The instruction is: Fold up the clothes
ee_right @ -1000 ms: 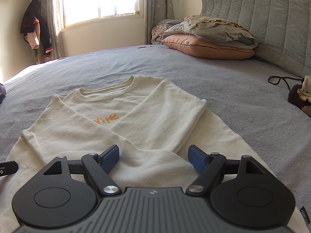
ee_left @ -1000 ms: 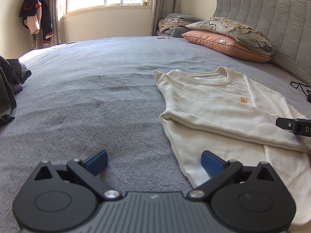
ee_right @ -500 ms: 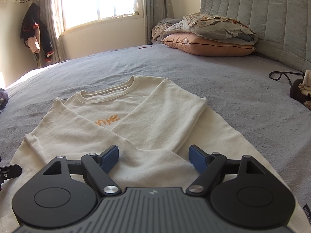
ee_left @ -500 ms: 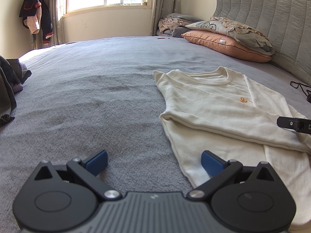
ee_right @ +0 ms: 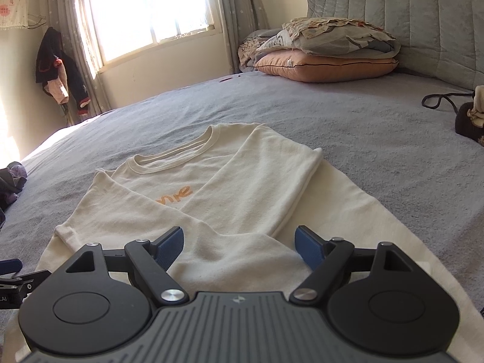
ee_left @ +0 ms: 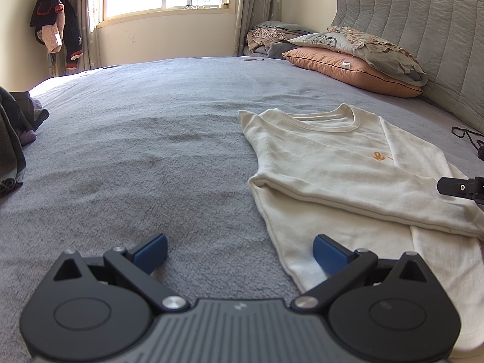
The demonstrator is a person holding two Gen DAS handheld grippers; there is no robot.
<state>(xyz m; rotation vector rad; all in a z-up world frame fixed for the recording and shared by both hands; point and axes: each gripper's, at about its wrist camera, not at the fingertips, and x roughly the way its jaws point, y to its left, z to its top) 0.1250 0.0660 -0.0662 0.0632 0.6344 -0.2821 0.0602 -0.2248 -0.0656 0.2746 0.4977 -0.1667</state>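
Bed: the grey bed [ee_left: 136, 139] carries everything; its broad flat cover gives the garment a level surface to be folded on, and the headboard end holds the stacked pillows [ee_right: 326, 57], well apart from the work.
Sweater: the cream sweater [ee_right: 230, 181] lies flat, neckline toward the window side of the bed and hem toward the near edge. Both sleeves are laid inward across the chest, crossing over the orange lettering, so the body is narrowed to a long strip; that fits a garment midway through folding, with the hem end lying unfolded.
Dark clothes: a dark heap [ee_left: 12, 139] sits at the bed's left edge, well apart from the sweater.
Left gripper: the left gripper [ee_left: 239, 252] rests low at the near edge of the bed, its jaws spread wide and holding nothing. The left blue pad is over bare cover, the right pad over the sweater's near left hem corner [ee_left: 302, 260], so the hem edge runs between the jaws.
Right gripper: the right gripper [ee_right: 239, 246] hovers over the lower middle of the sweater, jaws spread and empty, the crossed sleeve ends just ahead of its pads.
Judgement: both grippers sit at the hem end, which suits lifting it toward the collar.
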